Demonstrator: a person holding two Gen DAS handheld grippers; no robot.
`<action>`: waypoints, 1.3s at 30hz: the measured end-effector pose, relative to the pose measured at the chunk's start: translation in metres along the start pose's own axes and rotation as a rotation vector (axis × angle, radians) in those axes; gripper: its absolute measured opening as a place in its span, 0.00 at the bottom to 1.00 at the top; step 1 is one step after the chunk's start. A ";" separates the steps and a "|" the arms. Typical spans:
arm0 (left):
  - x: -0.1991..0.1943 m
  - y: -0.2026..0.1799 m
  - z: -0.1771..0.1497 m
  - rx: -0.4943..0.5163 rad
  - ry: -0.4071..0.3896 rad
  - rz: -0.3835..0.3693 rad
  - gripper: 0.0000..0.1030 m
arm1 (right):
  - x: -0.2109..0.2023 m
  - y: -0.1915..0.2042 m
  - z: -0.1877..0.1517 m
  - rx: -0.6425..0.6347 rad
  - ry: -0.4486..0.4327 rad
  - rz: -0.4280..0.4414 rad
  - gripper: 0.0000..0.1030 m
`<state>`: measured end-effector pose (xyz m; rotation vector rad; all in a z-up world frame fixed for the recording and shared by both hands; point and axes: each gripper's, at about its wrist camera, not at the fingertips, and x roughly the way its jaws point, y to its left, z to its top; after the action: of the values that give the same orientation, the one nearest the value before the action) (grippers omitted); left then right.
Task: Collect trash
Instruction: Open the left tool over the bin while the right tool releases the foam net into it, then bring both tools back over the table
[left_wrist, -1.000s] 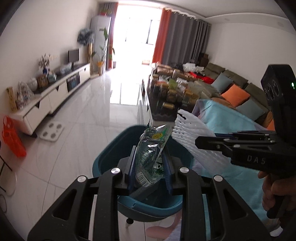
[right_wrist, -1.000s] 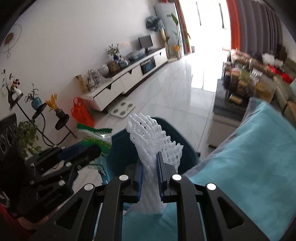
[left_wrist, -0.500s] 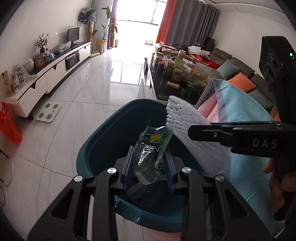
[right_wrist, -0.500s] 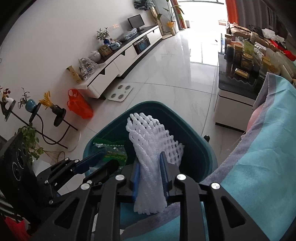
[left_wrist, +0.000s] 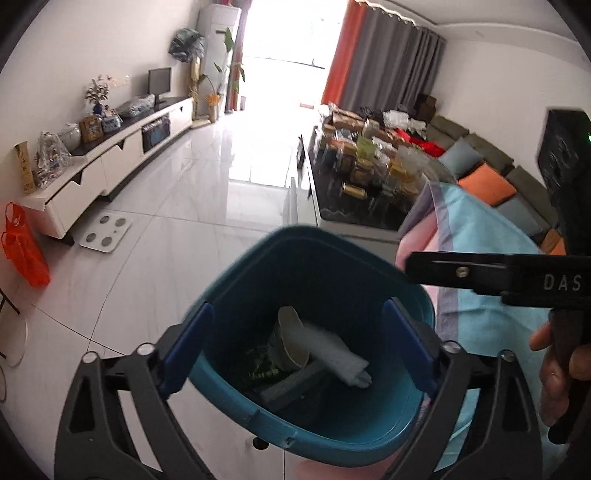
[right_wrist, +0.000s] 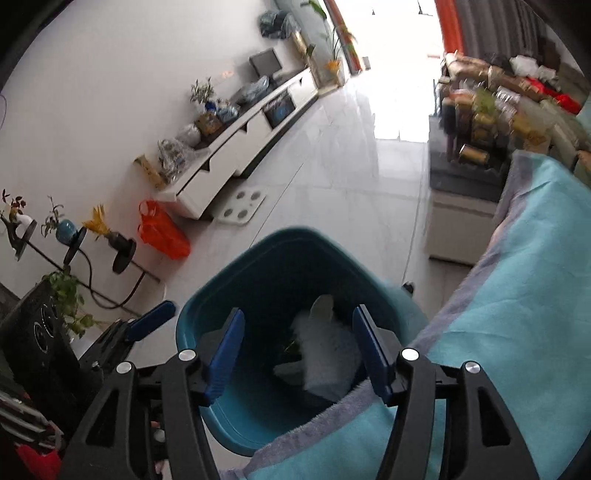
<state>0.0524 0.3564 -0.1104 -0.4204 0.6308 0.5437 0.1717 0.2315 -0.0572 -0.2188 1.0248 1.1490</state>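
Note:
A teal trash bin (left_wrist: 258, 258) stands on the floor beside the teal-covered table; it also shows in the right wrist view (right_wrist: 229, 273). Inside lie the white foam net (left_wrist: 332, 350), a paper cup (left_wrist: 290, 343) and the green wrapper (left_wrist: 262, 365). The foam net also shows in the right wrist view (right_wrist: 325, 350). My left gripper (left_wrist: 297, 343) is open and empty, right above the bin. My right gripper (right_wrist: 303, 350) is open and empty above the bin's near rim. The right gripper's body (left_wrist: 498, 277) crosses the left wrist view at right.
A teal cloth covers the table (right_wrist: 517, 295) at right. A dark coffee table (left_wrist: 354, 199) loaded with packages stands beyond the bin. A white TV cabinet (left_wrist: 110, 162), a bathroom scale (left_wrist: 105, 232) and an orange bag (left_wrist: 22, 247) line the left wall.
Both grippers opened over the bin. The green wrapper dropped from the left one and the foam net from the right one; both now lie inside the bin.

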 end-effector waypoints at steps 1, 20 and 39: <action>-0.005 0.000 0.002 -0.003 -0.015 0.003 0.92 | -0.006 0.000 0.001 -0.004 -0.017 0.004 0.63; -0.155 -0.046 0.026 0.011 -0.328 0.080 0.95 | -0.137 0.003 -0.047 -0.077 -0.341 -0.191 0.94; -0.224 -0.167 -0.017 0.208 -0.381 -0.190 0.95 | -0.259 -0.025 -0.161 0.062 -0.578 -0.515 0.94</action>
<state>-0.0080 0.1401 0.0558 -0.1694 0.2722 0.3584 0.0935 -0.0469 0.0426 -0.0821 0.4476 0.6465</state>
